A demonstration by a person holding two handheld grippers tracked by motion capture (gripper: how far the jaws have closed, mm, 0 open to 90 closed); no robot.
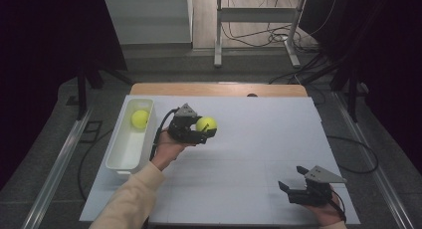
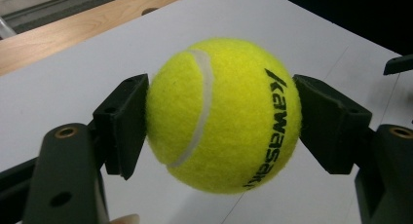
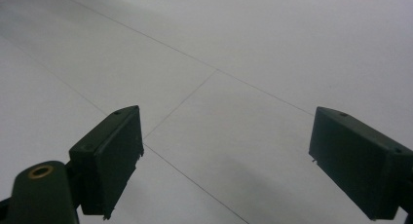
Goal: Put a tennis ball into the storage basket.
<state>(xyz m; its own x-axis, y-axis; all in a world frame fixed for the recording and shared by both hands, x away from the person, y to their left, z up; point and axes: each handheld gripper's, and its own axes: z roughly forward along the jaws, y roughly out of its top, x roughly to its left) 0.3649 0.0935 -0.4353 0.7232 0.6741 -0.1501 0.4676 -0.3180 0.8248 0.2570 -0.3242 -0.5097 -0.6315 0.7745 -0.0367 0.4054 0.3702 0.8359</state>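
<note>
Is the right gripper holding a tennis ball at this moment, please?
No, the right gripper has its jaws spread apart with just the white table between them.

two yellow tennis balls, one (image 1: pixel 206 124) in a gripper and one (image 1: pixel 140 118) in a bin; one white bin (image 1: pixel 124 152); two grippers (image 1: pixel 199 133) (image 1: pixel 293 181); one table (image 1: pixel 249 154).

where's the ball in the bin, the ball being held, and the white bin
ball in the bin (image 1: pixel 140 119), high view, middle of its yellow felt
held ball (image 2: pixel 224 114), left gripper view, felt between seam and black lettering
white bin (image 1: pixel 124 165), high view, near end's rim
</note>
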